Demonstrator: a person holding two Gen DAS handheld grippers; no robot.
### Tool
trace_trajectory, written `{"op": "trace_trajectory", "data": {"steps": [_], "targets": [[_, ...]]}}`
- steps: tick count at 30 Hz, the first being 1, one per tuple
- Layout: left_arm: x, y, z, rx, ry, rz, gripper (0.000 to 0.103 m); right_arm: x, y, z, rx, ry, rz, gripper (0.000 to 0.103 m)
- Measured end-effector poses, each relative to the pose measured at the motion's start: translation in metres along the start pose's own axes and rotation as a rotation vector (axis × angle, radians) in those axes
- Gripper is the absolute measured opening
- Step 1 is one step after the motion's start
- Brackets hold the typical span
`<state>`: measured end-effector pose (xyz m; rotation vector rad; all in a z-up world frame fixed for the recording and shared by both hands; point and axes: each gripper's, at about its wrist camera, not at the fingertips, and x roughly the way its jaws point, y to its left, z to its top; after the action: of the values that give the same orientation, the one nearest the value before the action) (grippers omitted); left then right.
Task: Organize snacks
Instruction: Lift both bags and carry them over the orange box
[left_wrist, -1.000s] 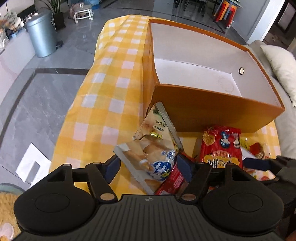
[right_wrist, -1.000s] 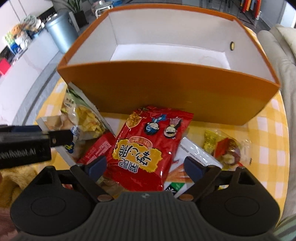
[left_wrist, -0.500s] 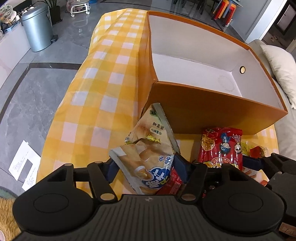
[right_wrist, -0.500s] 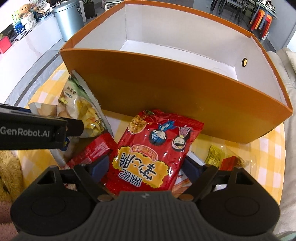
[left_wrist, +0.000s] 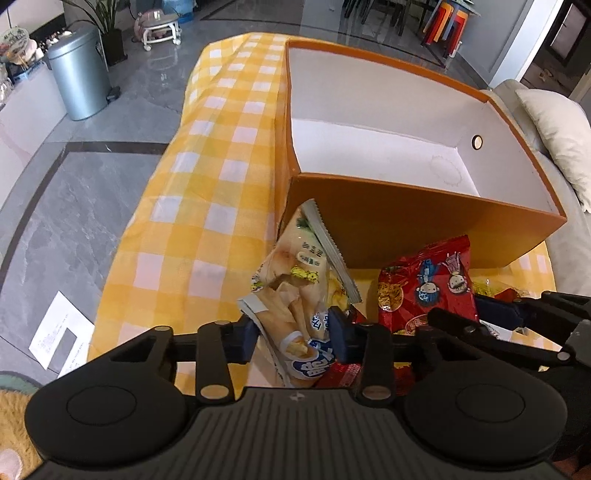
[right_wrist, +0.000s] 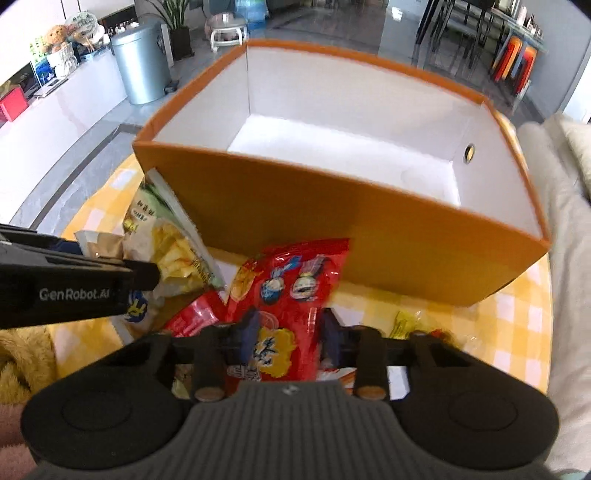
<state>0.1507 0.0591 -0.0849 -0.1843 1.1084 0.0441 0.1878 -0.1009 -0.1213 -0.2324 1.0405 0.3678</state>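
Both grippers (left_wrist: 293, 334) (right_wrist: 286, 334) just clenched on snack bags, pale chips bag (left_wrist: 295, 295) left, red bag (right_wrist: 291, 284) right, open orange box (right_wrist: 369, 236) directly ahead.

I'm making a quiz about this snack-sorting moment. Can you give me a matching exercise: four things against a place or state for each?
1. orange box
2. red snack bag
3. pale chip bag
4. grey bin

A. pinched by the left gripper
B. on the floor
C. pinched by the right gripper
D. open, nothing inside

Pairs: 1-D, 2-C, 3-A, 4-B
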Motion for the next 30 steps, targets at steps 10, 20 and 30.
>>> {"op": "trace_trajectory", "data": {"steps": [10,20,30], "targets": [[-0.031,-0.003,-0.008,0.008,-0.081,-0.004,0.040,-0.033,0.003,-0.004,0.006,-0.080,0.014,0.021],[-0.068,-0.012,-0.013,0.027,-0.155,-0.023,0.040,-0.075,0.003,-0.010,0.001,-0.155,-0.024,0.021],[-0.113,-0.029,0.026,0.087,-0.286,-0.062,0.040,-0.118,-0.005,0.011,-0.016,-0.266,-0.081,0.021]]}}
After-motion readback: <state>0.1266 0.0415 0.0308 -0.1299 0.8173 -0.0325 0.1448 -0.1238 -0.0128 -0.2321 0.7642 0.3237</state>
